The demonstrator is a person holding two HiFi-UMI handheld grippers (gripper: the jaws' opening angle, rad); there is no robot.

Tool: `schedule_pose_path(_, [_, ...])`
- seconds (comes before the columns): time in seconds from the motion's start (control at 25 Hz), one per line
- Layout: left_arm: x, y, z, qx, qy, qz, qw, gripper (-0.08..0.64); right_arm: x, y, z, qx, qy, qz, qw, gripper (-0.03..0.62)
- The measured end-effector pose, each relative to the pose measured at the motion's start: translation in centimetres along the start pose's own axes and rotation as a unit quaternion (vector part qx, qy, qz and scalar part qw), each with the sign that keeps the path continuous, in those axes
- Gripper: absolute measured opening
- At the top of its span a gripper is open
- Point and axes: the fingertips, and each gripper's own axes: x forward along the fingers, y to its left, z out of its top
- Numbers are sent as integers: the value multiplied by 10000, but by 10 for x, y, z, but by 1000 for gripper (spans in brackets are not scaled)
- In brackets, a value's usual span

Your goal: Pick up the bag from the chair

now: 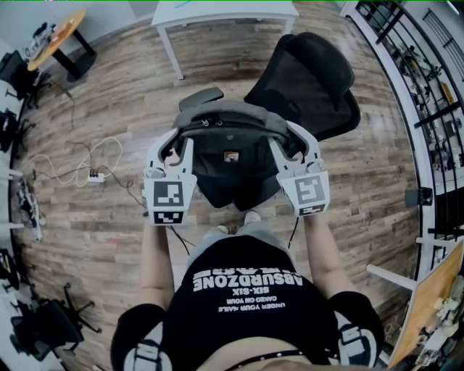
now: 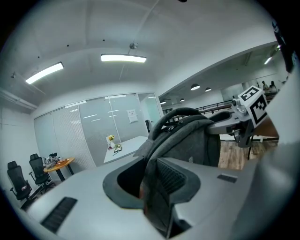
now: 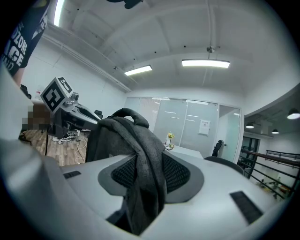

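Pinching fabric of gray bag (image 1: 230, 163): left gripper (image 1: 172, 145) clamped on its left side, right gripper (image 1: 291, 145) on its right side. Bag hangs between grippers, over black chair (image 1: 312, 80).

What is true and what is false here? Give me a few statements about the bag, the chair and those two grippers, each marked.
The left gripper and the right gripper both clamp the gray backpack. True.
The office chair is red. False: it is black.
The backpack lies flat on the floor. False: the grippers hold it over the office chair.
A white table stands beyond the office chair. True.
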Motion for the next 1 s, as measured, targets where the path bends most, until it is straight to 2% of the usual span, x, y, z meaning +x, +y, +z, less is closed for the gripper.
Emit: schedule_pose_path(1.0, [3,-8,-16,-1,175,-170,9997,87,0,3,-13,30,183,88,9998,161])
